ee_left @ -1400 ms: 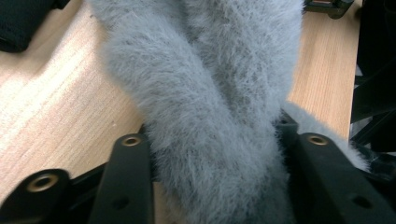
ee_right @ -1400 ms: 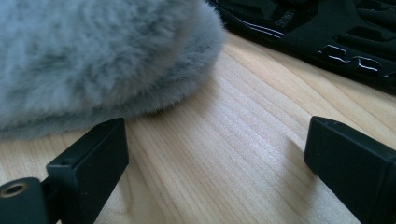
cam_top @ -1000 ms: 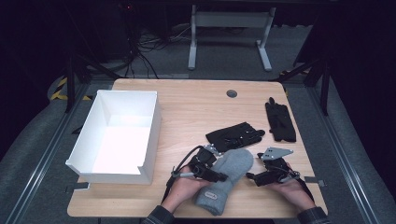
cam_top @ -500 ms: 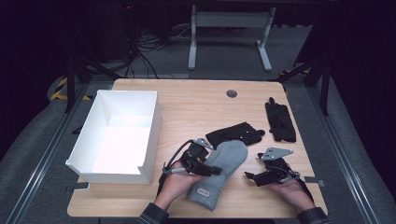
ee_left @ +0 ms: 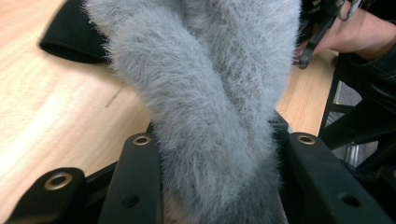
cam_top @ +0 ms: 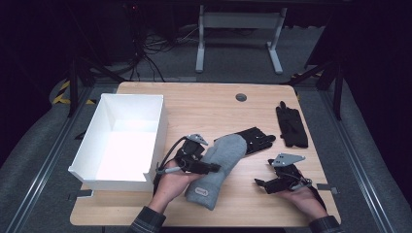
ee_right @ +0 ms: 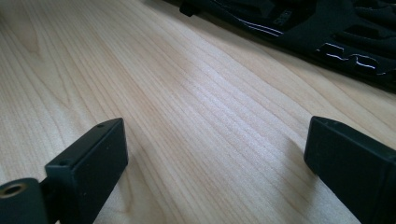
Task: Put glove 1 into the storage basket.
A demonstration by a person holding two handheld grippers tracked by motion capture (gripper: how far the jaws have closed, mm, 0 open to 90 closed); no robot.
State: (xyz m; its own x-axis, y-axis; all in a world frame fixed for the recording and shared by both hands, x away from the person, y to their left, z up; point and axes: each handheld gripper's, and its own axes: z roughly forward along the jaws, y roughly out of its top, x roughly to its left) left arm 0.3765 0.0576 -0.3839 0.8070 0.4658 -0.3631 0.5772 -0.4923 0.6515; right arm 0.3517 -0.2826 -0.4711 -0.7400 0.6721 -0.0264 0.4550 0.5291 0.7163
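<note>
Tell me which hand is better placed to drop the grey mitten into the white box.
Left. Its tongs already clamp the grey mitten right beside the white box. The right tongs are open over bare table, farther away.

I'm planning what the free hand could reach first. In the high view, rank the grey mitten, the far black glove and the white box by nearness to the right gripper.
From the right gripper:
1. grey mitten, to its left.
2. far black glove, beyond it.
3. white box, at the table's left.
</note>
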